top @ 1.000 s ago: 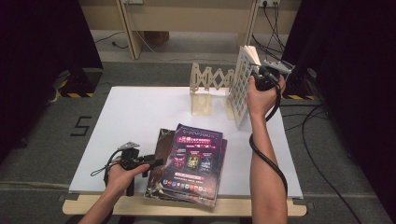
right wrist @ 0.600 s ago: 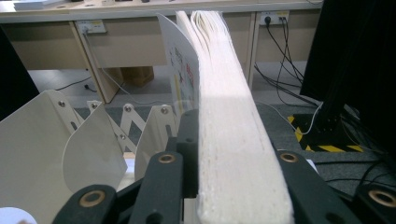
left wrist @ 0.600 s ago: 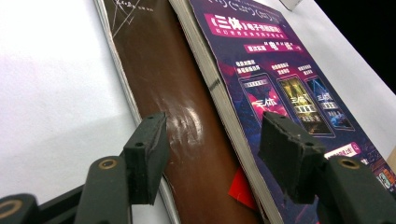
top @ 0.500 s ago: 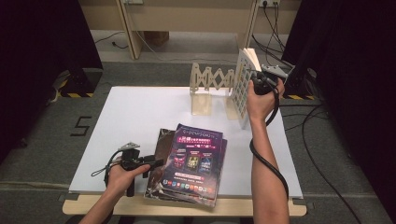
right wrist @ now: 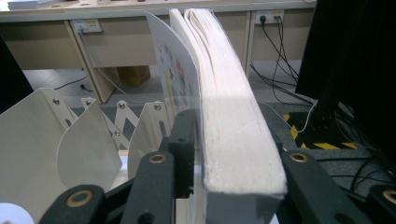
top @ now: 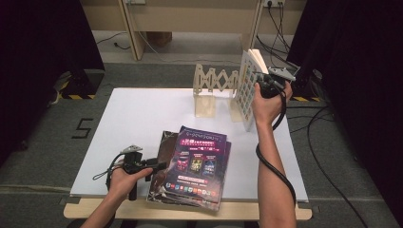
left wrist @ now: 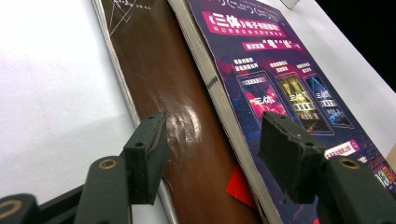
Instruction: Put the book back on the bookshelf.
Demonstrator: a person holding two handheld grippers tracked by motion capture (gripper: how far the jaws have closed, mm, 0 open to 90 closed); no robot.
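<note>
A thick white book (top: 247, 90) stands upright on the table at the right end of a folding wooden rack (top: 214, 80). My right gripper (top: 258, 84) is around its top edge. In the right gripper view the book (right wrist: 233, 135) fills the space between the jaws, which have just been opening; the front cover bows away from the pages. At the near edge, a purple book (top: 202, 164) lies on a brown one (top: 164, 147). My left gripper (top: 159, 166) is open at the stack's left edge, its jaws (left wrist: 212, 140) either side of the purple book (left wrist: 280, 88) spine, over the brown cover (left wrist: 159, 70).
The white table (top: 142, 114) has bare room at the left and middle. The rack's pale dividers (right wrist: 70, 140) stand left of the upright book. Cables and a yellow-black marked stand base (top: 304, 97) lie on the floor beyond the right edge.
My right hand has shifted slightly at the upright book; the book stays standing by the rack. The left hand and the stack have not moved.
</note>
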